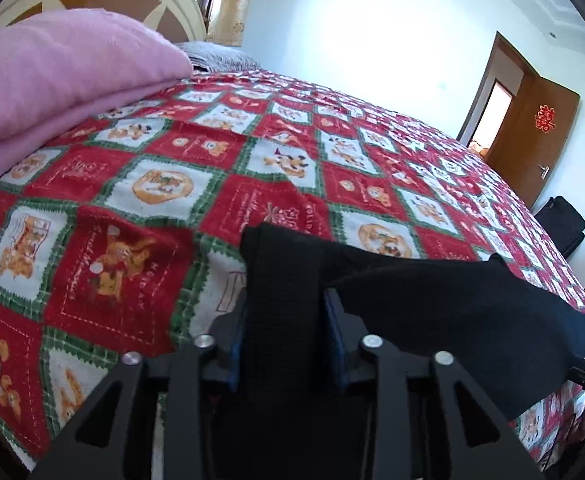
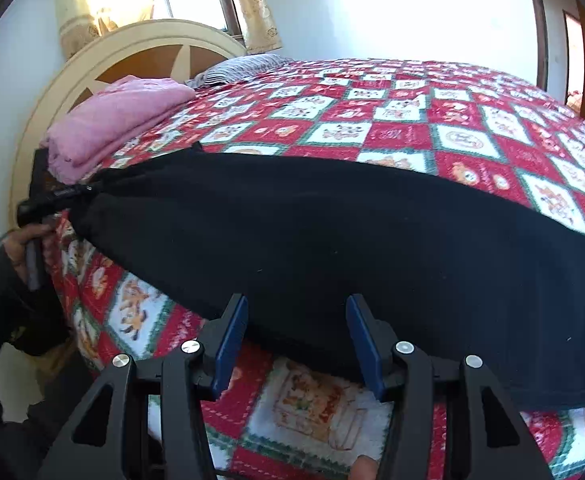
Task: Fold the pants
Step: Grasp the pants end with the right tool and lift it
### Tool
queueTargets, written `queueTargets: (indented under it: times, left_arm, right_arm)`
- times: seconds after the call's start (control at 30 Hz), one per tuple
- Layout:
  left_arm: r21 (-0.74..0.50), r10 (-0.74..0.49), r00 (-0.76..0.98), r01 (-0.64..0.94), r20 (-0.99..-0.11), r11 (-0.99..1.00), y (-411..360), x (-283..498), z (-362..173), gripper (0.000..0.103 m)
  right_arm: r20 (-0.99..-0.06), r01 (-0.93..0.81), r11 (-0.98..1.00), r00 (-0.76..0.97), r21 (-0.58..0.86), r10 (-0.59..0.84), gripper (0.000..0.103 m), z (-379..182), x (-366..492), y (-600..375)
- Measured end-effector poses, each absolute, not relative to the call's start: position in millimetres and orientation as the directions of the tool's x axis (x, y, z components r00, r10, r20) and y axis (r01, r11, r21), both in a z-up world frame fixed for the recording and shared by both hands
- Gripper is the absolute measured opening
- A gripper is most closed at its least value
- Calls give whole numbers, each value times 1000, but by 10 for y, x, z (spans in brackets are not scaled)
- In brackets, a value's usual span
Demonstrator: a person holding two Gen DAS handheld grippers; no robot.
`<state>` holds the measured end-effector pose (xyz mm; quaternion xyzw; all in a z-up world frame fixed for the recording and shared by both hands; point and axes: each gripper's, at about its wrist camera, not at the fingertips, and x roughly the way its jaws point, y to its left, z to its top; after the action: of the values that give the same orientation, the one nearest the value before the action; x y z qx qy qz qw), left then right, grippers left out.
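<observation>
Black pants (image 2: 332, 240) lie across the near edge of the bed. My left gripper (image 1: 284, 300) is shut on one end of the pants (image 1: 280, 280), with a thick black band between its blue pads; the cloth trails off to the right (image 1: 472, 320). In the right wrist view the left gripper (image 2: 52, 196) shows at the pants' left end, held by a hand. My right gripper (image 2: 296, 320) is open, its blue pads (image 2: 232, 340) apart at the near edge of the pants, holding nothing.
The bed has a red, white and green patterned quilt (image 1: 172, 160). A folded pink blanket (image 1: 60, 76) and a striped pillow (image 2: 244, 66) lie by the cream headboard (image 2: 132, 52). An open wooden door (image 1: 532, 132) and a black bag (image 1: 564, 224) are at the far right.
</observation>
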<state>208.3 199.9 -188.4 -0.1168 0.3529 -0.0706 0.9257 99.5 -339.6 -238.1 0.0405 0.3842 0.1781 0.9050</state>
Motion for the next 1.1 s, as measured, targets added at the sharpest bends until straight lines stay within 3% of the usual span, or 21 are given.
queueTargets:
  times: [0.17, 0.3, 0.33, 0.7, 1.0, 1.1]
  left_arm:
    - [-198, -132, 782, 11, -609, 980, 1993, 1959, -1672, 49]
    - [-144, -48, 839, -37, -543, 989, 1945, 1757, -1423, 80]
    - [-144, -47, 845, -36, -532, 989, 1917, 1729, -1388, 82]
    - [-127, -248, 777, 215, -579, 968, 897, 1788, -1572, 82]
    - [-65, -215, 749, 225, -627, 972, 644, 1862, -1866, 85]
    - [-51, -206, 743, 225, -637, 973, 617, 1839, -1838, 85]
  right_arm:
    - [-678, -295, 929, 638, 224, 366, 54, -2312, 974, -3451]
    - [-660, -220, 945, 677, 241, 325, 54, -2147, 932, -3781]
    - [-653, -201, 949, 689, 242, 313, 54, -2089, 910, -3879]
    - [-654, 236, 938, 757, 252, -15, 54, -1634, 554, -5893]
    - [-759, 377, 847, 649, 374, 46, 54, -2070, 872, -6970]
    - [-740, 354, 843, 668, 405, 75, 54, -2100, 890, -7003]
